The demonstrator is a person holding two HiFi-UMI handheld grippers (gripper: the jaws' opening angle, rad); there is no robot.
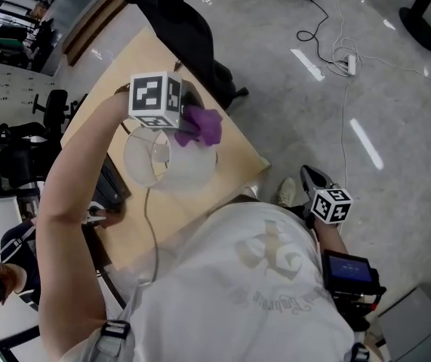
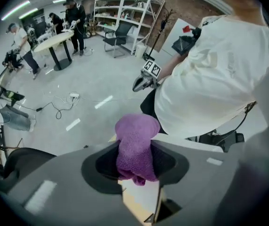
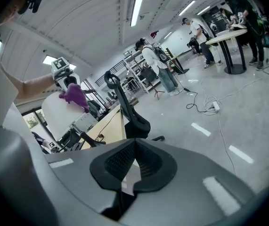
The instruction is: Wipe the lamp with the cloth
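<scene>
Now cloth (image 2: 135, 147) pinched between left claw (image 2: 136, 163) jaws, at lamp shade (image 1: 166, 163) rim.

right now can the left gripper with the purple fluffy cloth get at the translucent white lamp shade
Probably yes: the left gripper, shut on the purple cloth, hangs right by the white lamp shade's rim, and nothing shows between them.
</scene>
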